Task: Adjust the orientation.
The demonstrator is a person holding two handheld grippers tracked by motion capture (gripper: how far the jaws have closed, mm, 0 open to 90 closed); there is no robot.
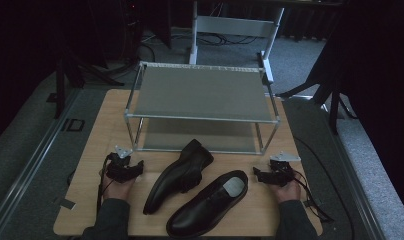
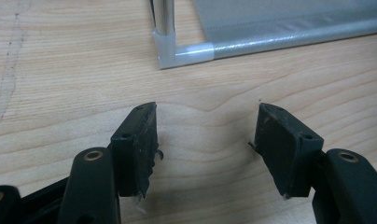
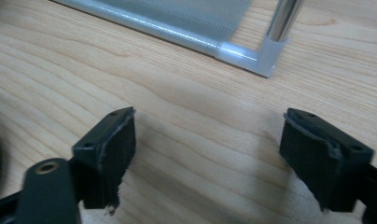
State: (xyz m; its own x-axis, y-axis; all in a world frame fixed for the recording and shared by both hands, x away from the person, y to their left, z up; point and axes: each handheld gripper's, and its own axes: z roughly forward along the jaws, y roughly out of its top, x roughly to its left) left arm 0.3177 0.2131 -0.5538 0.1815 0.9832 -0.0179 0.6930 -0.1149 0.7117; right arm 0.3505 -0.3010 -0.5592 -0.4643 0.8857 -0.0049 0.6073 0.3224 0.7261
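Two glossy black leather dress shoes lie between my hands in the lower middle of the high view: the left shoe (image 1: 179, 176), on its side with its long axis running lower left to upper right, sits just right of my left gripper (image 1: 135, 169), while the upright right shoe (image 1: 208, 204) lies just left of my right gripper (image 1: 258, 175). Both grippers rest on the pale wooden desk (image 1: 90, 150) with jaws spread apart and empty, each nearer its own shoe. The grey two-tier metal shoe rack (image 1: 200, 92) stands behind at centre frame, with nothing in the way.

Overhead; low tong views toward rack (image 1: 200, 92)
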